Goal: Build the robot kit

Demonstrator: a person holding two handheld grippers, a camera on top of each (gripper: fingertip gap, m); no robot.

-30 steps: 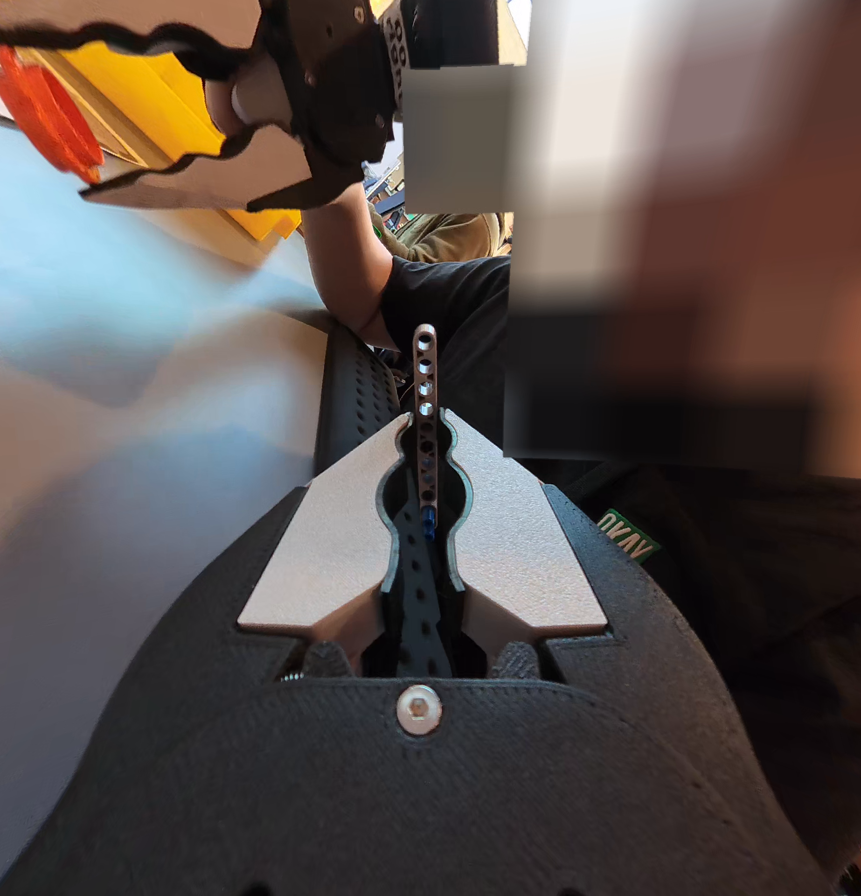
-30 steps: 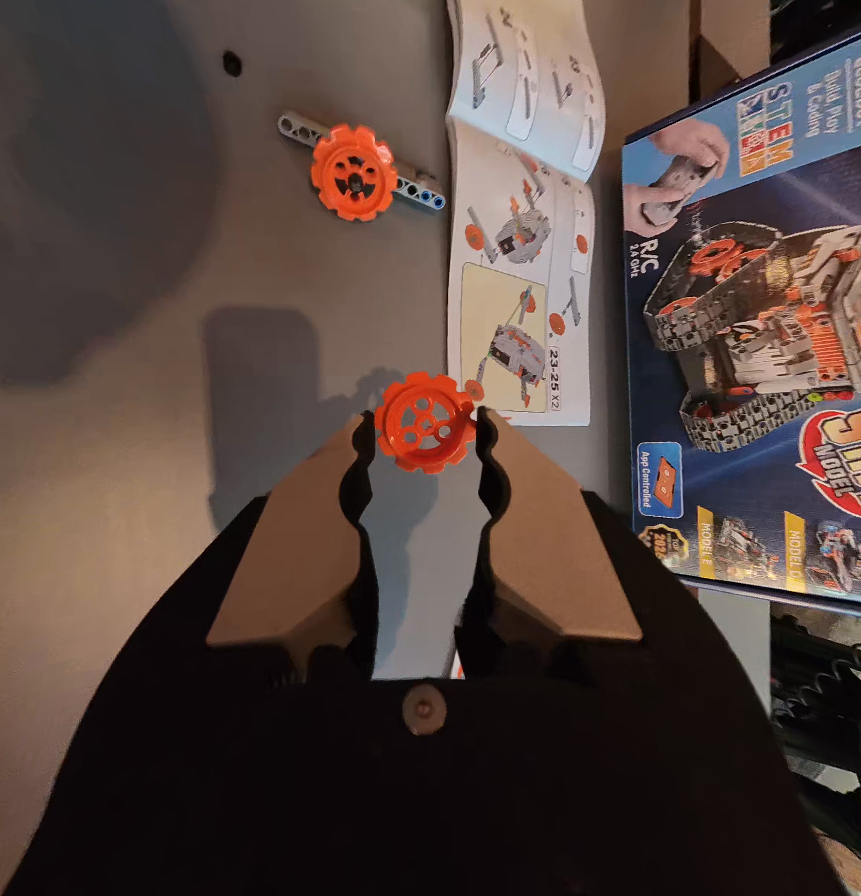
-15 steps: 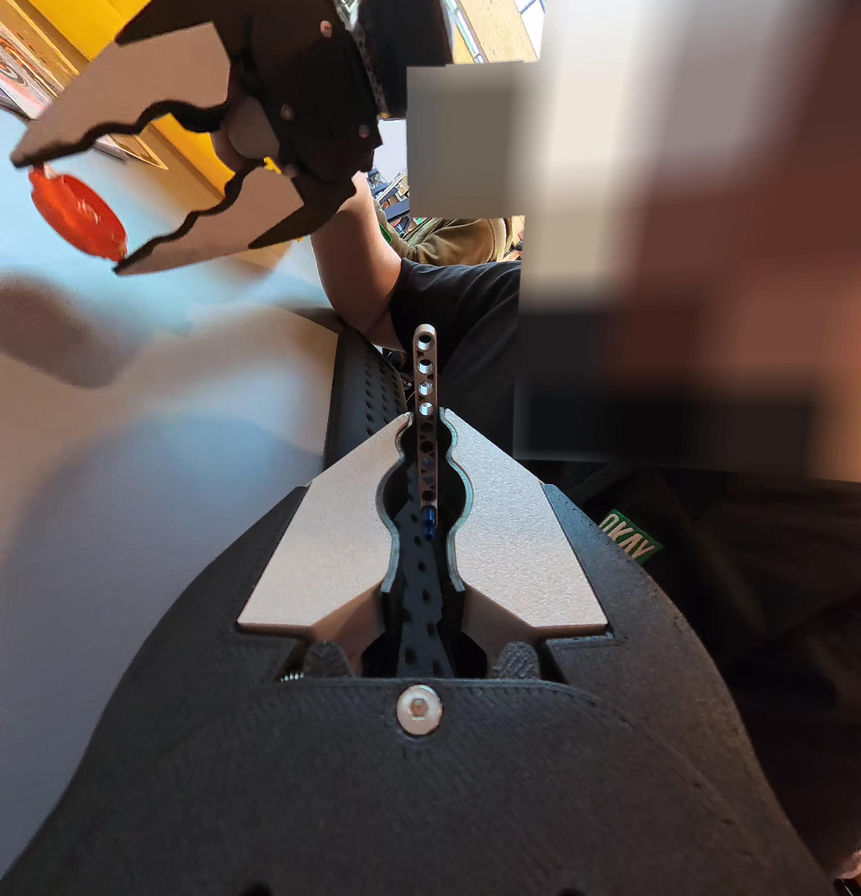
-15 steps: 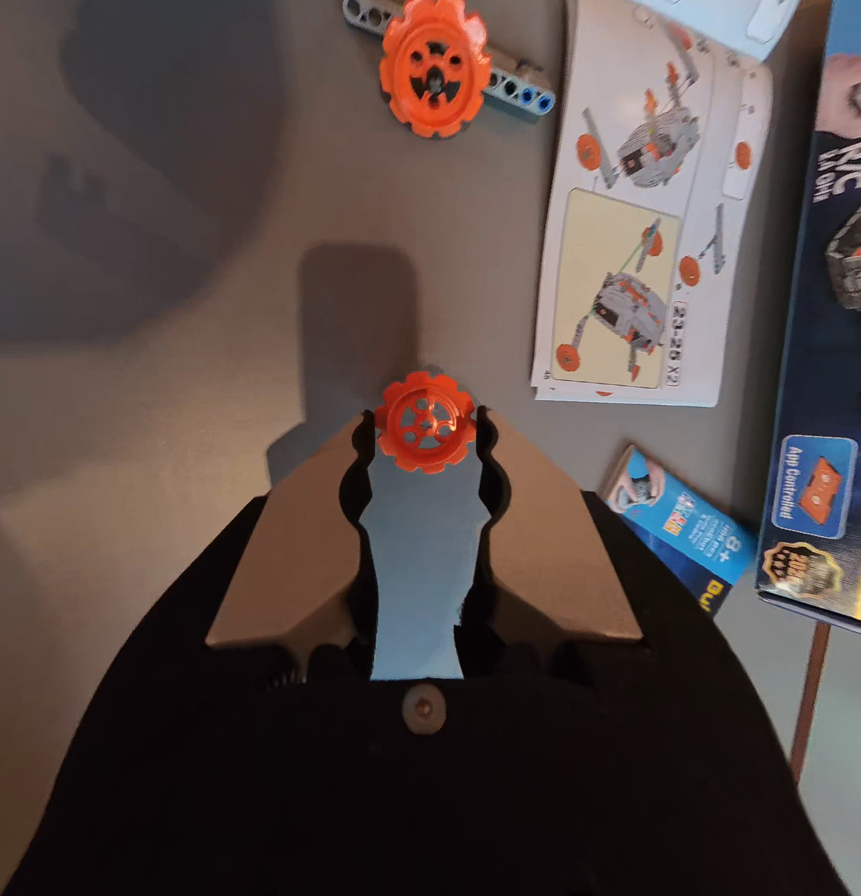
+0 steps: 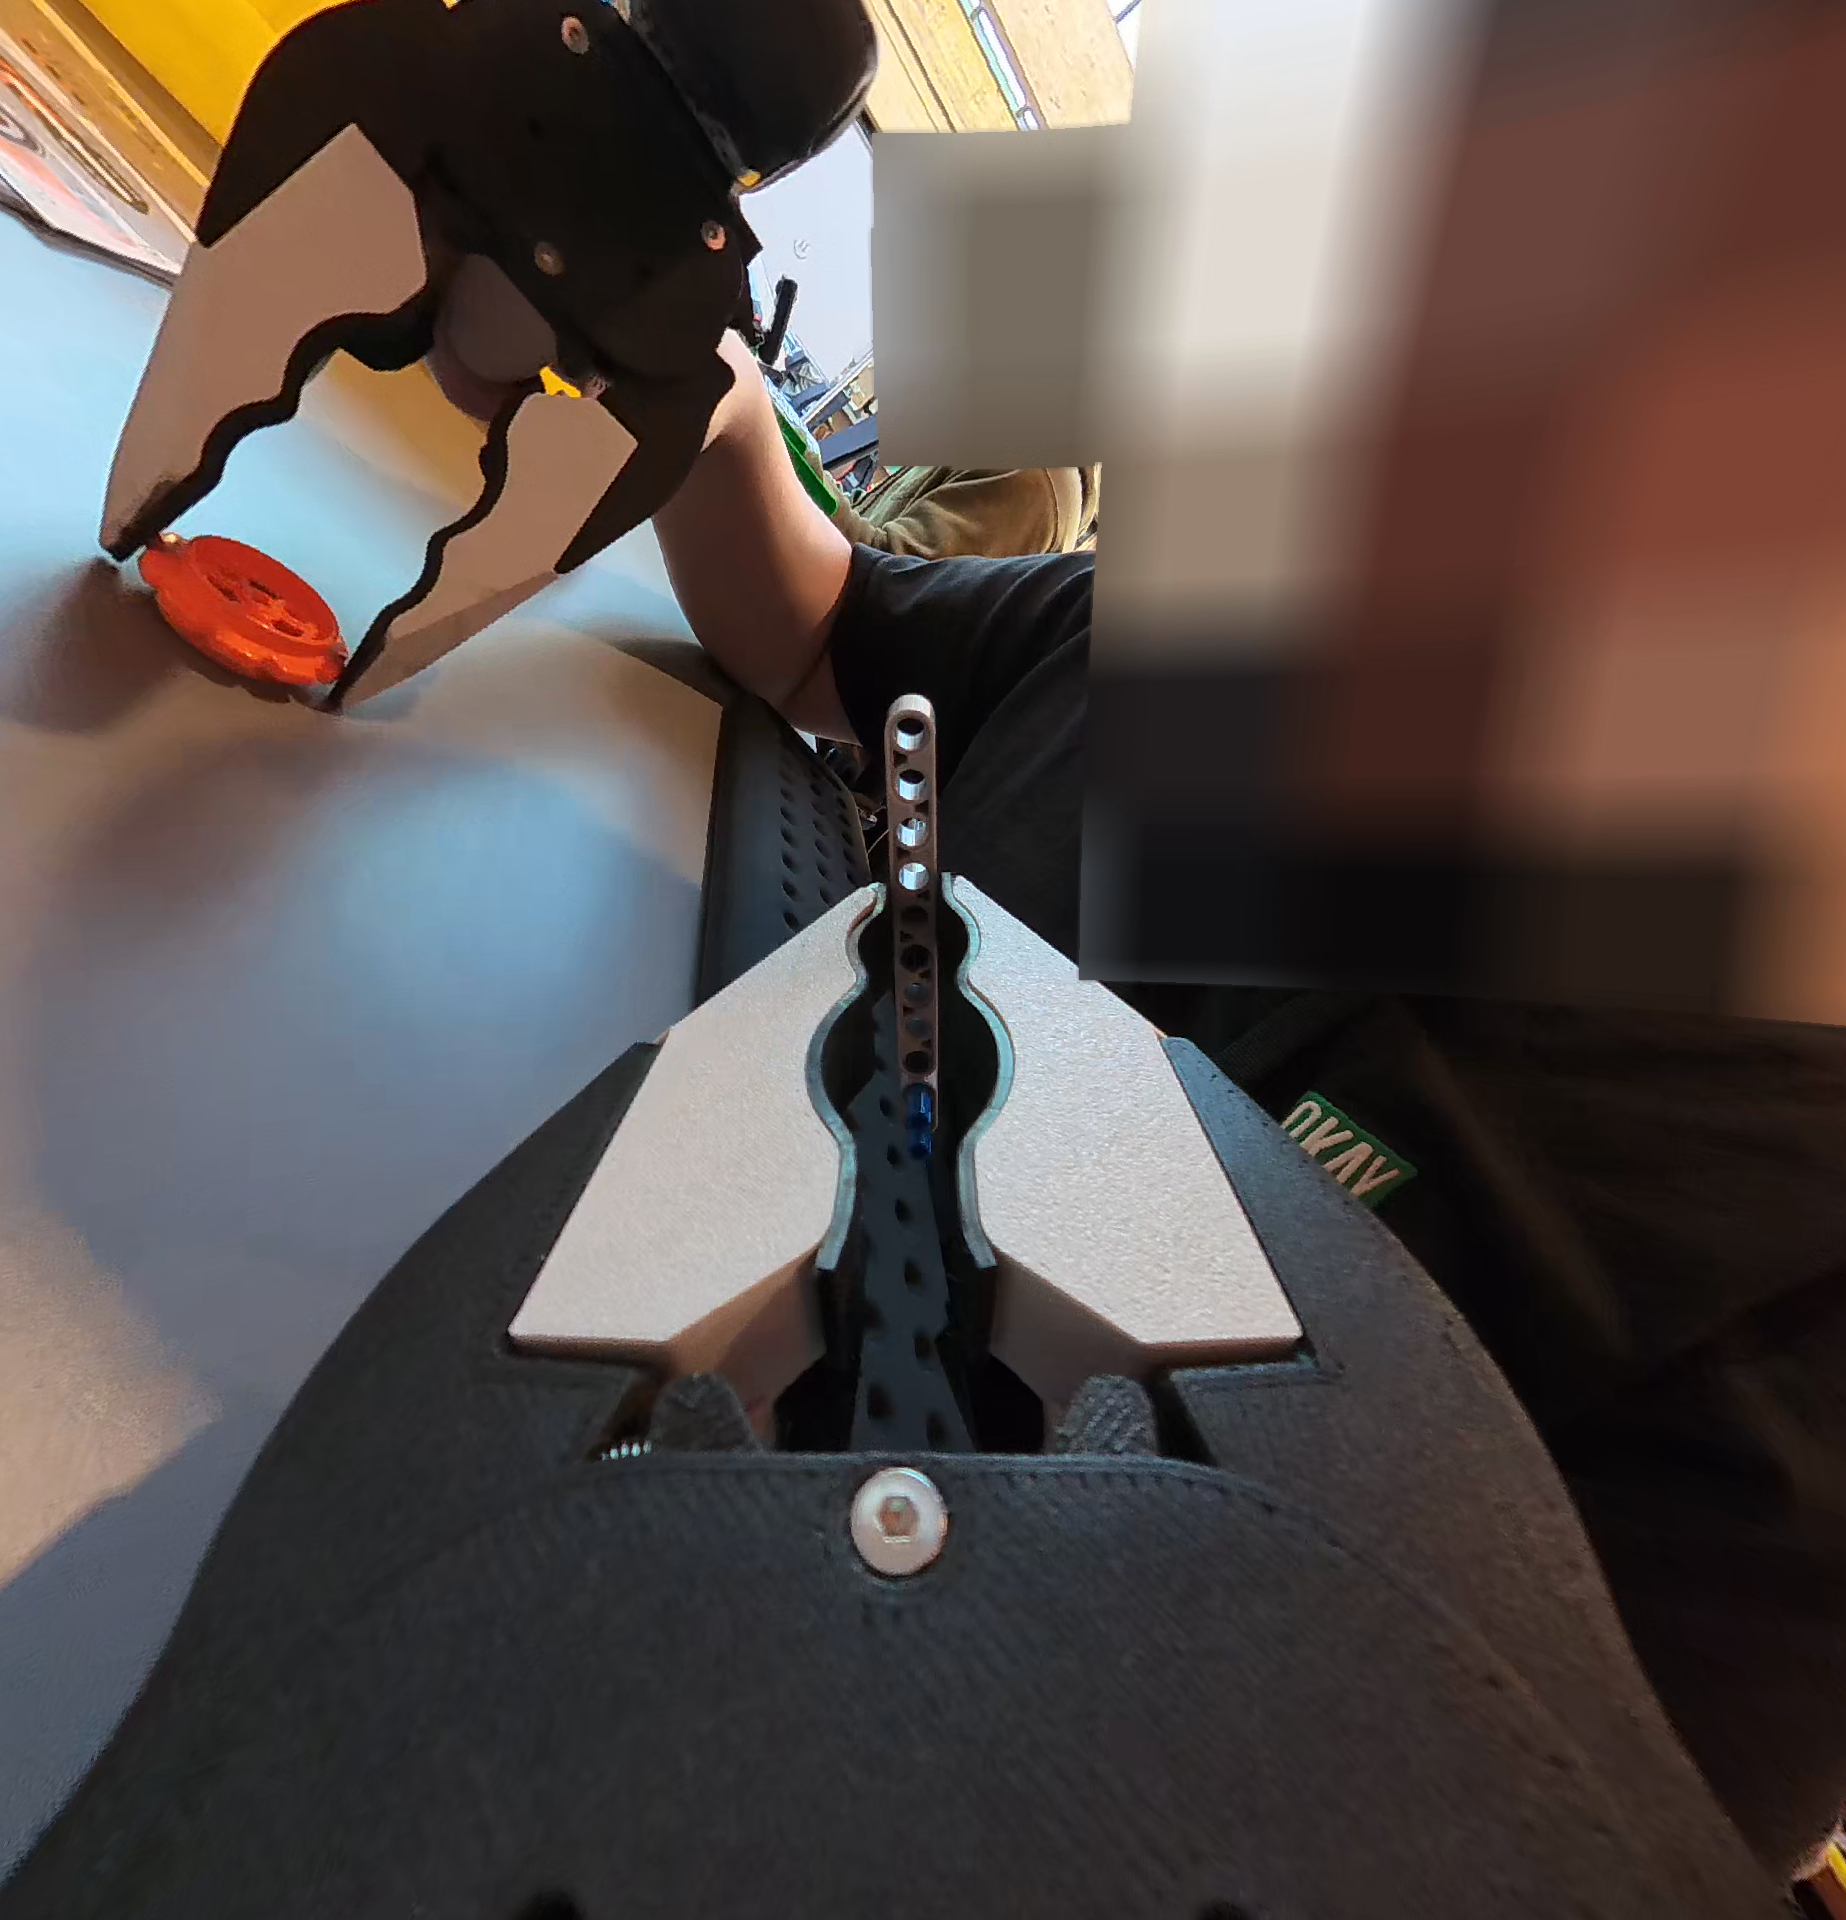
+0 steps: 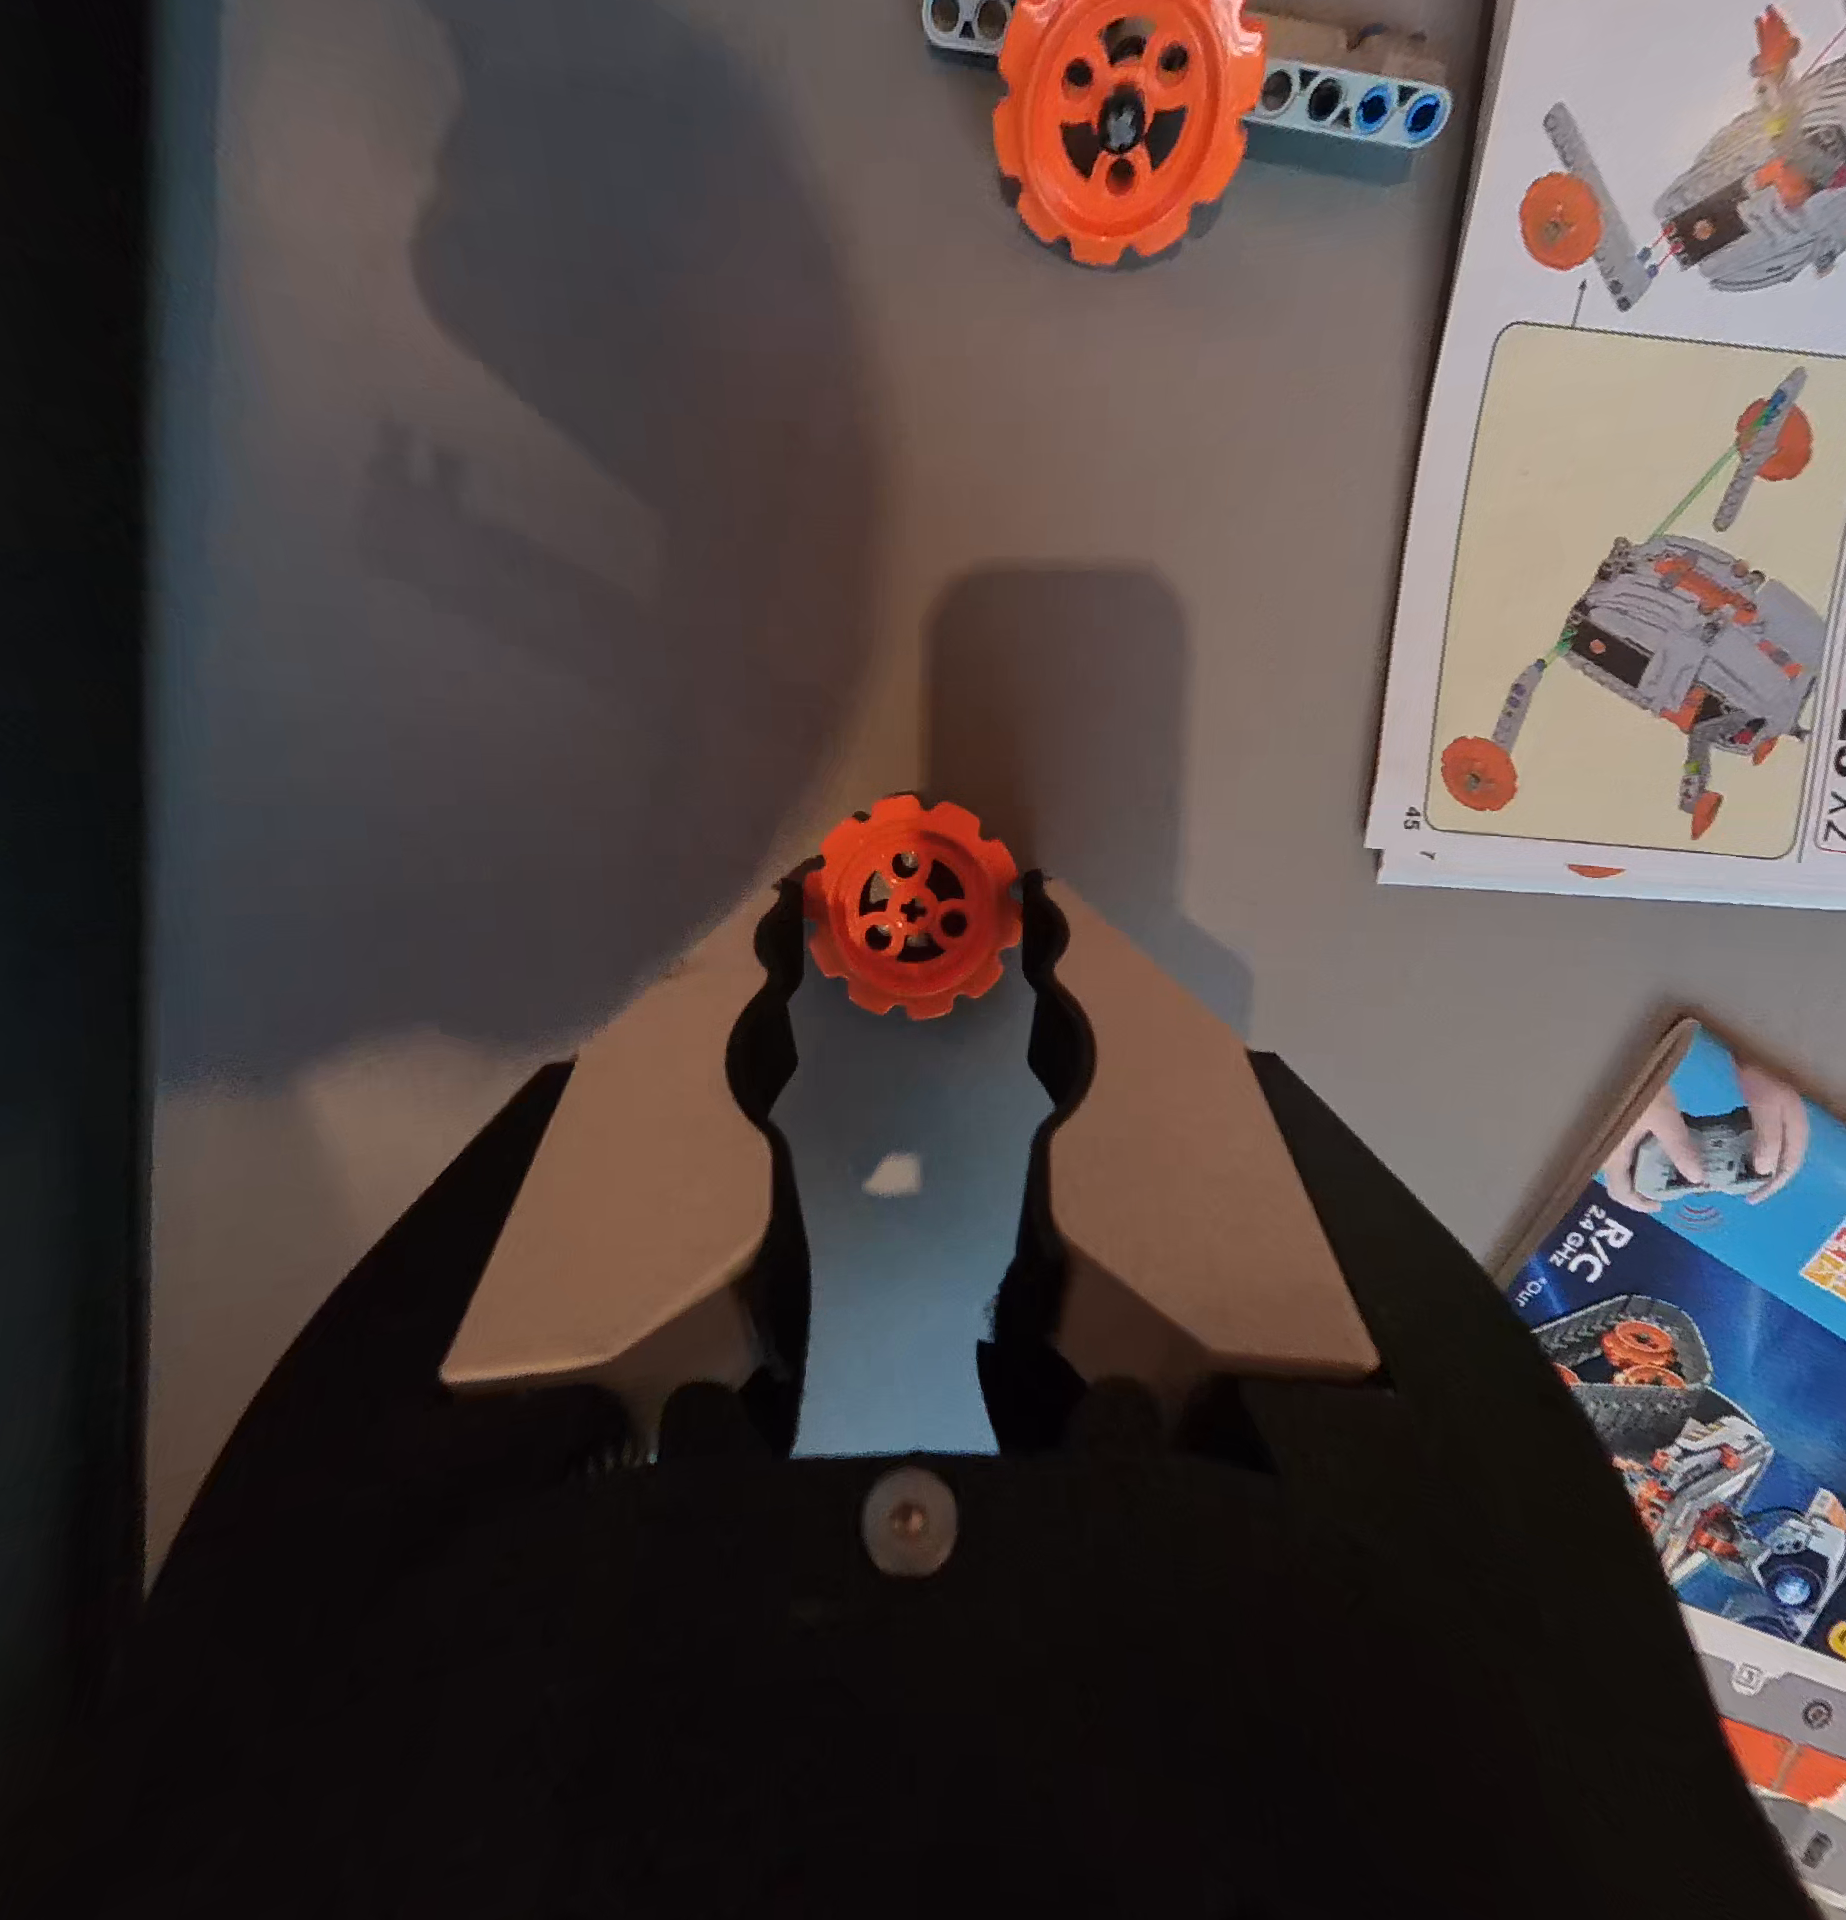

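In the left wrist view, the right gripper (image 5: 228,629) shows up and to the left of the view's own gripper, tips down at the grey tabletop (image 5: 306,997). An orange toothed wheel (image 5: 241,613) lies flat on the table between its fingertips; the far tip touches the wheel's rim and the near tip sits at its other edge. At the middle, the left gripper (image 5: 914,902) has its fingers pressed together on a grey perforated beam (image 5: 911,831), which stands straight out past the tips with a row of open holes showing. A blue pin (image 5: 919,1122) sits at the beam's lower end, back between the fingers. Behind the beam is the edge of a black perforated chair back (image 5: 773,831), and to the right a person's bare forearm (image 5: 763,561) and black shirt.

In the right wrist view, the right gripper (image 6: 911,902) is pinching the wheel (image 6: 911,902), one fingertip on each side of its toothed rim, against the table (image 6: 545,727). Farther ahead and slightly right, well apart, lies a second, larger orange toothed wheel (image 6: 1127,114) mounted on a grey holed beam (image 6: 1334,99) with blue pins near its right end. To the right of the gripper lies an open instruction booklet (image 6: 1646,520), and nearer, at the lower right, a blue printed kit box (image 6: 1729,1351).
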